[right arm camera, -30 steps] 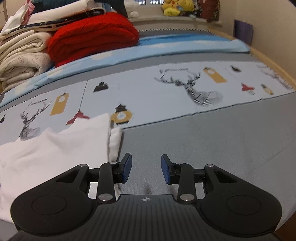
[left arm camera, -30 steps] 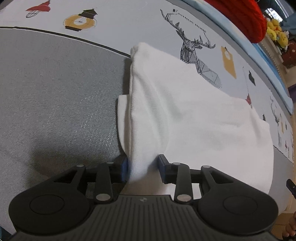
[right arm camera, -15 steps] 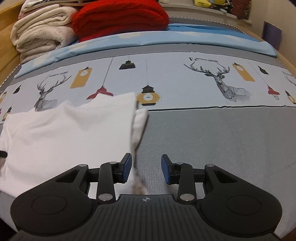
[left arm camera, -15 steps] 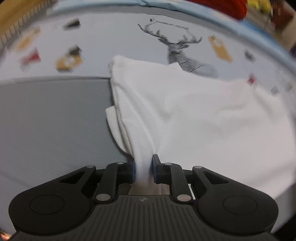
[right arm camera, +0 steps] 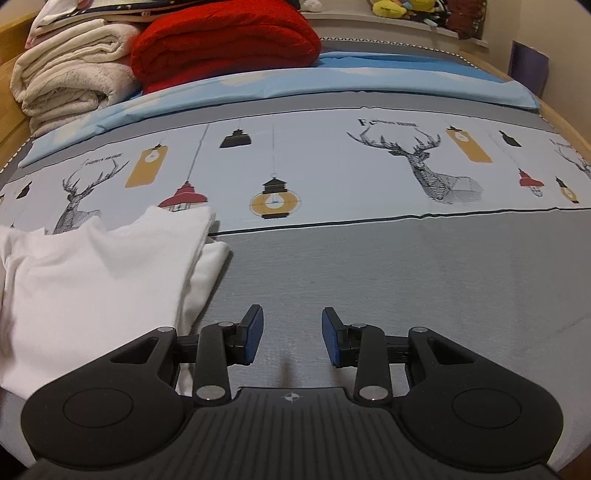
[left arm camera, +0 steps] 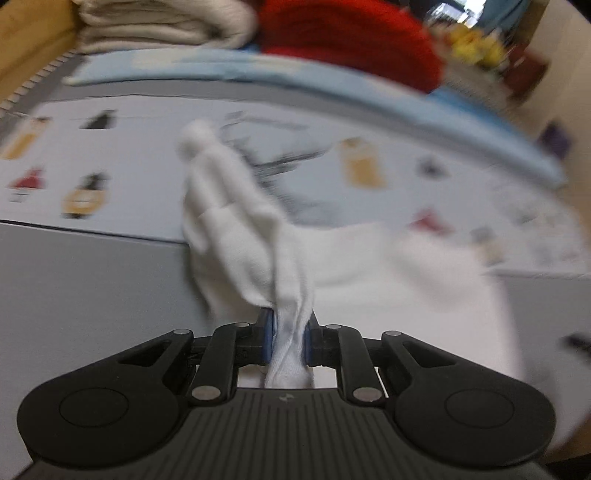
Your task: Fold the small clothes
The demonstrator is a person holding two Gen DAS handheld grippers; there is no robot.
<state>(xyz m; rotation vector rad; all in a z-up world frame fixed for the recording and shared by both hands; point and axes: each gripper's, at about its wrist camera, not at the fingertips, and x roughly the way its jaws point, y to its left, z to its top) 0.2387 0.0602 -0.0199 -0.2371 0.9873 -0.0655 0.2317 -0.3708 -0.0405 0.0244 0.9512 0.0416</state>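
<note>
Grey bedding with a deer-and-lantern print band spreads ahead; a red blanket and cream blankets are stacked at the far end. Closing, the left gripper pinches a bunched edge of the white garment (blurred). Beside that cloth, the right gripper is spread and empty.

- A home bedroom: a bed spread with a grey sheet printed with deer and lanterns.
- Folded cream blankets and a red blanket stacked at its far side.
- Plush toys on a ledge beyond.
</note>
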